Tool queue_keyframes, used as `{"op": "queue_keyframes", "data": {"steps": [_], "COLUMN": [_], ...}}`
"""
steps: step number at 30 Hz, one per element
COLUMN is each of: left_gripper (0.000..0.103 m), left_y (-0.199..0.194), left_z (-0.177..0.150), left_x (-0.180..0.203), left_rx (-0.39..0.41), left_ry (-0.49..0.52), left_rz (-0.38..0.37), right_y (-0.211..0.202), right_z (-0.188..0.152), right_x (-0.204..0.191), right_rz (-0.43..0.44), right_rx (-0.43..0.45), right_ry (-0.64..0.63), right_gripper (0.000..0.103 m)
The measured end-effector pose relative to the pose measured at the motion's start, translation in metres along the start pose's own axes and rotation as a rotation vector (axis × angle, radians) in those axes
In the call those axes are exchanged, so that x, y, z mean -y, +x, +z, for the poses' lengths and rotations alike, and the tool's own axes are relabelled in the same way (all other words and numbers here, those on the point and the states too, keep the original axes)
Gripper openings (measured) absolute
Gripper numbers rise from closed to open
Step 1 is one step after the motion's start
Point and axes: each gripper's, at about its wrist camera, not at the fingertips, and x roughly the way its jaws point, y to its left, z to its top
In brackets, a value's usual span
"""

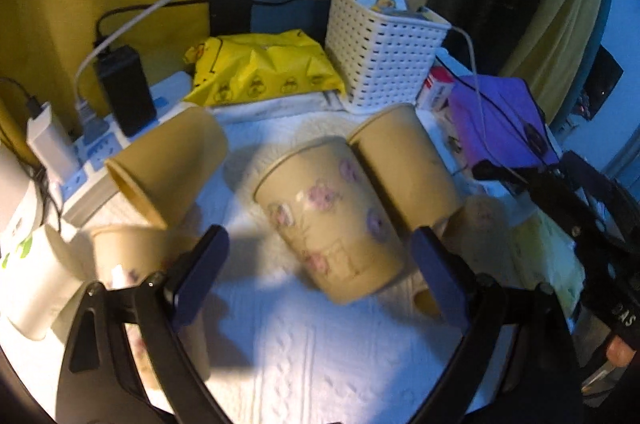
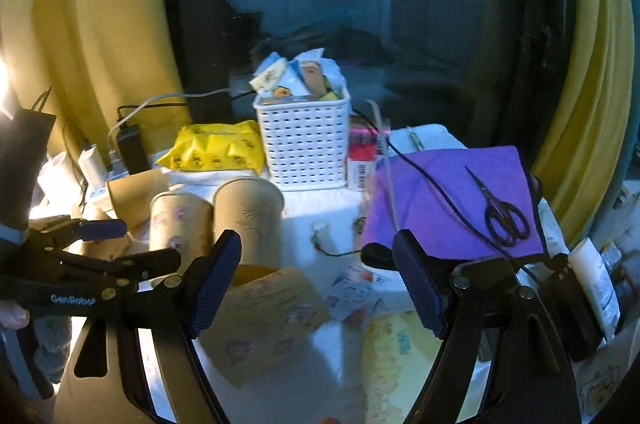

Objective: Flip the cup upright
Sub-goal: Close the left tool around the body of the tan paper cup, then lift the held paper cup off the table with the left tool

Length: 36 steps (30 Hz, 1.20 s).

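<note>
Several tan paper cups stand or lie on a white towel [image 1: 320, 356]. A flowered cup [image 1: 332, 220] stands mouth-down between my open left gripper's [image 1: 324, 264] fingers, not touched. A plain cup [image 1: 404, 168] stands mouth-down beside it. Another cup [image 1: 168, 164] lies tilted on its side at the left, and one more [image 1: 132, 256] sits behind the left finger. In the right wrist view the two mouth-down cups [image 2: 180, 224] [image 2: 248, 216] stand ahead, and a flowered cup [image 2: 268, 320] lies on its side below my open, empty right gripper [image 2: 316, 276].
A white basket [image 1: 380, 64], yellow packet [image 1: 264, 68], power strip with chargers [image 1: 100, 144] and purple sheet [image 2: 452, 204] with scissors [image 2: 500, 212] ring the towel. The right gripper shows at the right edge [image 1: 580, 216] of the left view.
</note>
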Motion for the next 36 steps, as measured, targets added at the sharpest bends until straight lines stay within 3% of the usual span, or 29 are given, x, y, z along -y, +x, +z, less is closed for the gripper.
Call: {"op": "queue_keyframes", "data": {"steps": [2,7,10,18,21,22,28,36], "left_gripper": [0.085,0.082,0.075,0.066,0.066,0.066,0.066,0.066], "left_y": [0.008,0.029,0.038,0.034,0.022,0.017,-0.022,-0.097], "left_z": [0.004,0.007,0.005,-0.002,-0.008,-0.01,-0.025,-0.073], "left_x": [0.003,0.007,0.006,0.004,-0.003,-0.004,-0.012,-0.015], "left_rx": [-0.011,-0.056,-0.083,-0.095,-0.085,-0.083,-0.046,0.038], "left_ry": [-0.001,0.0,-0.003,0.005,0.001,0.032,0.055,0.131], "left_rz": [-0.004,-0.005,-0.024,-0.065,-0.087,-0.126,-0.148,-0.178], "right_y": [0.004,0.008,0.01,0.006,-0.004,-0.008,-0.04,-0.1], "right_z": [0.0,-0.002,-0.003,-0.003,-0.004,-0.004,-0.006,-0.021], "right_x": [0.004,0.004,0.004,0.002,-0.003,-0.005,-0.021,-0.062], "right_rz": [0.0,0.005,0.006,0.001,-0.003,-0.006,-0.014,0.0], "right_rx": [-0.008,-0.016,-0.023,-0.022,-0.016,-0.014,0.004,0.041], "right_ry": [0.006,0.004,0.008,0.0,-0.01,-0.013,-0.03,-0.071], "right_gripper": [0.081,0.081,0.081,0.081,0.081,0.081,0.081,0.081]}}
